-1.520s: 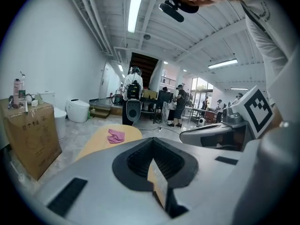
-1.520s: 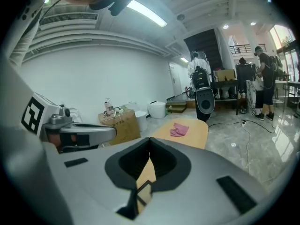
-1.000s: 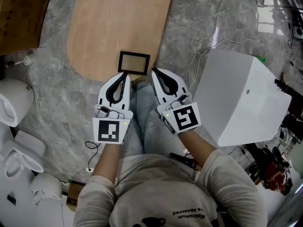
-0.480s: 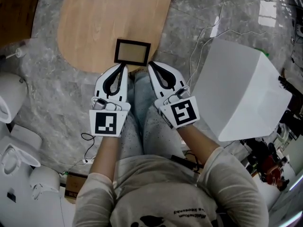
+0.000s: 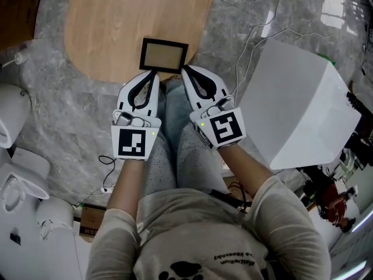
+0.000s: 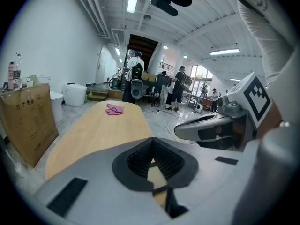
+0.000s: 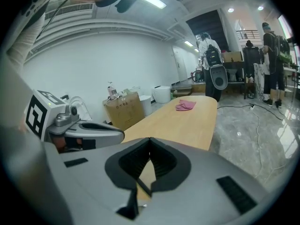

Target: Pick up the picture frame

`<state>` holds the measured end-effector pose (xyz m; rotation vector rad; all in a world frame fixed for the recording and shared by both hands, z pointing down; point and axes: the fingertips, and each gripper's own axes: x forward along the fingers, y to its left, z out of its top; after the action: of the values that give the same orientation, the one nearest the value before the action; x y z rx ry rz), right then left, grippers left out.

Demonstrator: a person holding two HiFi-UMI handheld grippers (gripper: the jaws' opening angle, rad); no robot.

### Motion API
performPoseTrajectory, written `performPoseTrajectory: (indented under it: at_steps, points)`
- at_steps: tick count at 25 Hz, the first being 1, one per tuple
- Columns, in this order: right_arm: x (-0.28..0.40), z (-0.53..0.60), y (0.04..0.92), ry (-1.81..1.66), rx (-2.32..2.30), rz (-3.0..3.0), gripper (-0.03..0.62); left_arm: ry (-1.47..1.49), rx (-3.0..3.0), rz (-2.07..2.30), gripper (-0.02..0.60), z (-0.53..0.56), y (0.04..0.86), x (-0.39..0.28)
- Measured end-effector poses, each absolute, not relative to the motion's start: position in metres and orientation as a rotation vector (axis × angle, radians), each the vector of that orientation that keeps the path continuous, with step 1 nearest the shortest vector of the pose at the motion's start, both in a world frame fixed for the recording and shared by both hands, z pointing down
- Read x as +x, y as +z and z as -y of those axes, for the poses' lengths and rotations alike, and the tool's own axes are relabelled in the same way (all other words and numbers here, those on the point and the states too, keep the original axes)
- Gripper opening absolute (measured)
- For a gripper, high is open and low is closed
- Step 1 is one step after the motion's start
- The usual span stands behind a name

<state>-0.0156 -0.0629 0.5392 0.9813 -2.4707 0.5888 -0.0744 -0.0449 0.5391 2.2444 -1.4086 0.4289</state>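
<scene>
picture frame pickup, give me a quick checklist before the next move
1. Picture frame lies on the table, close to the near edge: ok.
2. Nothing on or against the frame; the pink cloth is at the far end: ok.
3. Left gripper jaws apart for a grasp: not ok, together and empty.
4. Right gripper jaws apart for a grasp: not ok, together and empty.
5. Both tips at the frame's near side: ok.
6. Tips touching the frame: cannot tell.

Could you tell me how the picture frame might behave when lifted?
The frame looks thin and rigid: likely stiff, light. Lying flat on the smooth table, it may slide rather than tip. Its pale centre may be fragile glass.
</scene>
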Motion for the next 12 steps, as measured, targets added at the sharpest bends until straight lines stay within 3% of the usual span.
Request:
performPoseTrajectory:
  at_steps: [12]
  points:
    - [-0.019, 0.05, 0.573, 0.637, 0.957, 2.427, 0.008, 0.514, 2.262, 1.33, 0.008, 0.039, 0.577, -0.072]
